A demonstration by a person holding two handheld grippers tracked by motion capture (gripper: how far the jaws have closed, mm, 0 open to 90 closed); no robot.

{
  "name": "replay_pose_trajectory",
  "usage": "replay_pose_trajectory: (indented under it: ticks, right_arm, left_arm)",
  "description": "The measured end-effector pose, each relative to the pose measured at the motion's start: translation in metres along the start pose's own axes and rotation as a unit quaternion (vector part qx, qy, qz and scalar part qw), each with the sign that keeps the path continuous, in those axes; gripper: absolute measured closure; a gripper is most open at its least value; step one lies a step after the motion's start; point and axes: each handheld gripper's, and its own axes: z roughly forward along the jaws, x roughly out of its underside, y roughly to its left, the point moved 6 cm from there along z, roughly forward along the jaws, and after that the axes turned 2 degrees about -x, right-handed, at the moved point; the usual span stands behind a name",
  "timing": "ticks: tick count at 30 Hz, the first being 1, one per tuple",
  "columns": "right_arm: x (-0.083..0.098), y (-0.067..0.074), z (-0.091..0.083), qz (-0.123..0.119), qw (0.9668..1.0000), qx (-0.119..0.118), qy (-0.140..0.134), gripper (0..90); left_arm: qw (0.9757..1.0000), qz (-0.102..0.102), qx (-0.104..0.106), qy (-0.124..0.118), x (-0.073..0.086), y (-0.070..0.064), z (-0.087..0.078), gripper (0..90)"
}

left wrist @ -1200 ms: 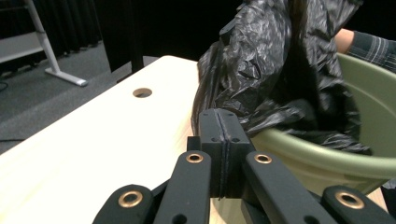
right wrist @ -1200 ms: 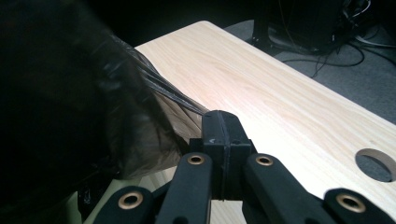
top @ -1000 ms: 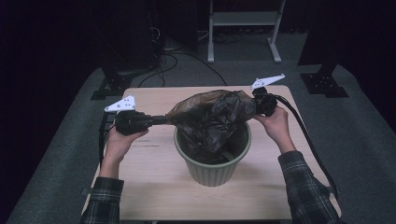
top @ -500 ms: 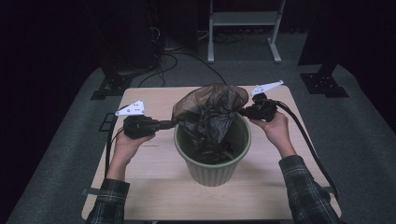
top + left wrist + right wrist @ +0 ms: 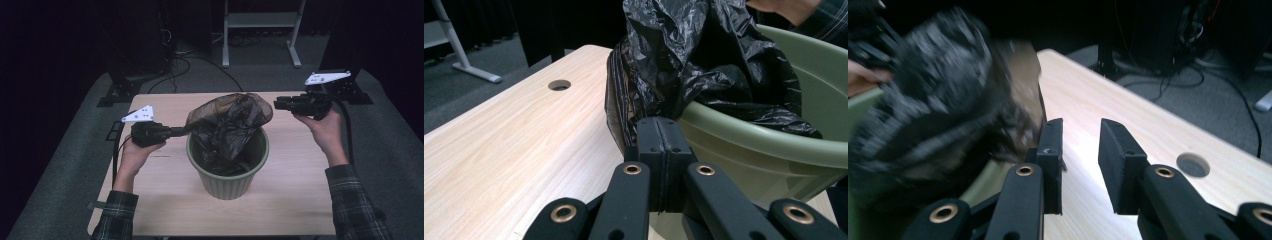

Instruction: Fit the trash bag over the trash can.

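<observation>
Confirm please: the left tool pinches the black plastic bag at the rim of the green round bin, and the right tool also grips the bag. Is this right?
Not quite. The right tool has its jaws apart with nothing between them; the right gripper view shows it. The left tool does pinch the black plastic bag at the green round bin.

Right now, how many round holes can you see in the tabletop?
2. One hole shows in the left gripper view, in the tabletop beyond the bin; another hole shows in the right gripper view, beside that gripper's jaws. Others may be hidden.
</observation>
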Motion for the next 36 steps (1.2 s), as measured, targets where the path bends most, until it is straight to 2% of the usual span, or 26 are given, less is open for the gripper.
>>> replay_pose_trajectory:
  ticks: [4,8,13,15,17,19,21,23,32,36]
  right_arm:
    - [-0.014,0.010,-0.009,-0.005,0.9993,-0.019,-0.031,69.6]
    - [-0.027,0.024,-0.005,-0.010,0.9978,-0.043,-0.050,67.9]
    - [-0.033,0.028,0.010,-0.009,0.9977,-0.050,-0.044,66.0]
    - [-0.032,0.028,0.017,-0.007,0.9980,-0.052,-0.036,69.5]
    - [-0.028,0.028,0.024,-0.010,0.9982,-0.056,-0.020,84.3]
    - [-0.023,0.030,0.028,-0.019,0.9984,-0.053,-0.005,90.0]
    - [-0.019,0.032,0.028,-0.026,0.9981,-0.056,0.002,90.0]
    - [-0.014,0.033,0.022,-0.032,0.9984,-0.047,0.005,90.0]
    - [0.022,0.021,-0.027,-0.009,0.9997,-0.021,-0.010,90.0]
    - [0.049,0.014,-0.037,0.001,1.0000,-0.001,0.005,90.0]
  left_arm:
    - [1.0000,0.002,0.001,0.000,-0.003,-0.001,0.000,89.6]
    - [1.0000,0.003,0.002,0.001,-0.004,-0.002,-0.001,89.5]
    - [1.0000,0.006,0.002,-0.001,-0.005,-0.002,-0.003,89.5]
    - [1.0000,0.006,0.002,-0.001,-0.005,-0.002,-0.004,89.5]
    - [1.0000,0.004,0.002,-0.003,-0.005,-0.002,-0.005,89.5]
    - [1.0000,0.005,0.001,-0.004,-0.004,-0.002,-0.006,89.5]
    - [1.0000,0.004,-0.001,-0.003,-0.003,-0.001,-0.008,89.6]
    - [1.0000,0.004,-0.003,-0.004,-0.002,0.000,-0.011,89.5]
    - [0.9998,0.000,-0.015,-0.010,0.002,0.003,-0.022,89.6]
    - [0.9998,-0.001,-0.016,-0.011,0.003,0.003,-0.023,89.6]
